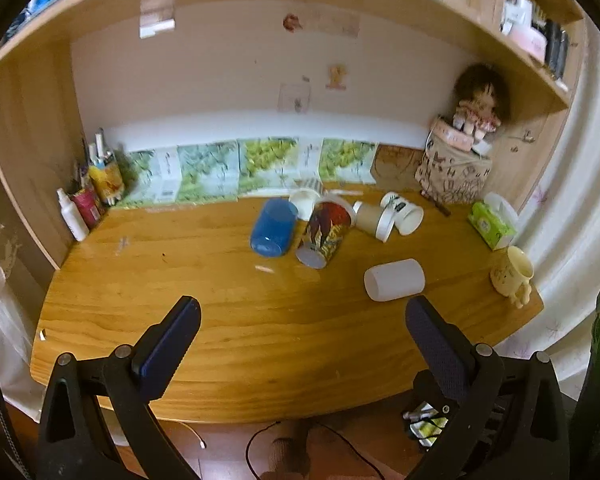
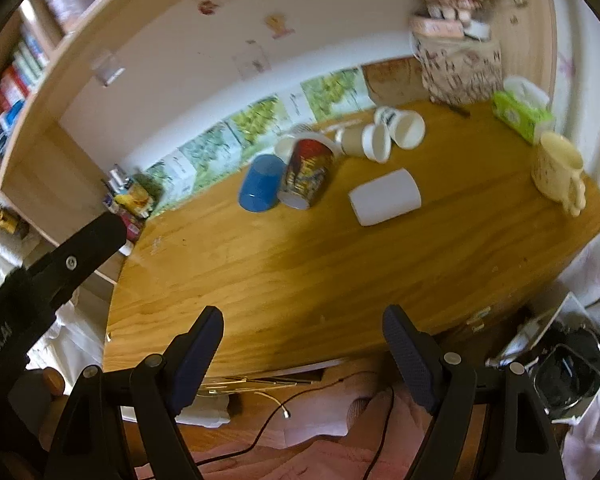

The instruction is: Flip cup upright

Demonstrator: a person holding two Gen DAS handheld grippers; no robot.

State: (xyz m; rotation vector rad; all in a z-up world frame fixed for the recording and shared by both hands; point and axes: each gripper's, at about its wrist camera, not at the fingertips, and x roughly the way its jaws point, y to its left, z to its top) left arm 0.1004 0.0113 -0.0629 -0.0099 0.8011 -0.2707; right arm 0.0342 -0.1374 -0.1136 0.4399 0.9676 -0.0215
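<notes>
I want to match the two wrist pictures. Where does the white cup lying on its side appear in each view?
Left wrist view: white cup lies right of centre, nearest cup to the camera, on the wooden desk.
Right wrist view: white cup lies right of centre, in the upper half.
Shared landmark: the blue cup, on its side, left of it.

Doll [image 1: 478, 106] atop patterned bag [image 1: 454, 174]; green tissue box [image 1: 492, 226] beside.

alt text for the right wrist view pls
Open right tongs hover at the near edge of a wooden desk where a frosted white plastic cup, a blue plastic cup and a colourful printed paper cup lie tipped over. A cream ceramic mug stands upright at far right.
</notes>
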